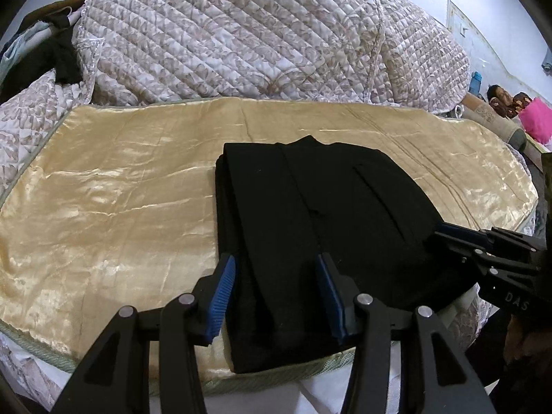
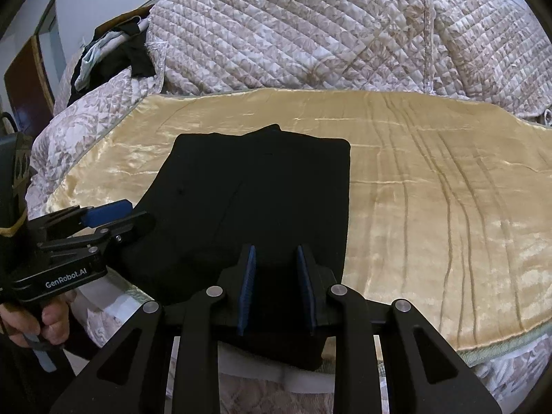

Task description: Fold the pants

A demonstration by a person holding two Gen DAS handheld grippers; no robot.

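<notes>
Black pants lie folded into a compact rectangle on a golden satin sheet, near its front edge; they also show in the right wrist view. My left gripper is open, its blue-padded fingers apart over the near left part of the pants. My right gripper is open over the near right part of the pants, with nothing between the pads. The right gripper shows from the side in the left view, and the left one in the right view.
A quilted floral bedspread is heaped behind the sheet. Dark clothes lie at the back left. A pink cloth and a person lying down are at the far right. The bed's front edge is near.
</notes>
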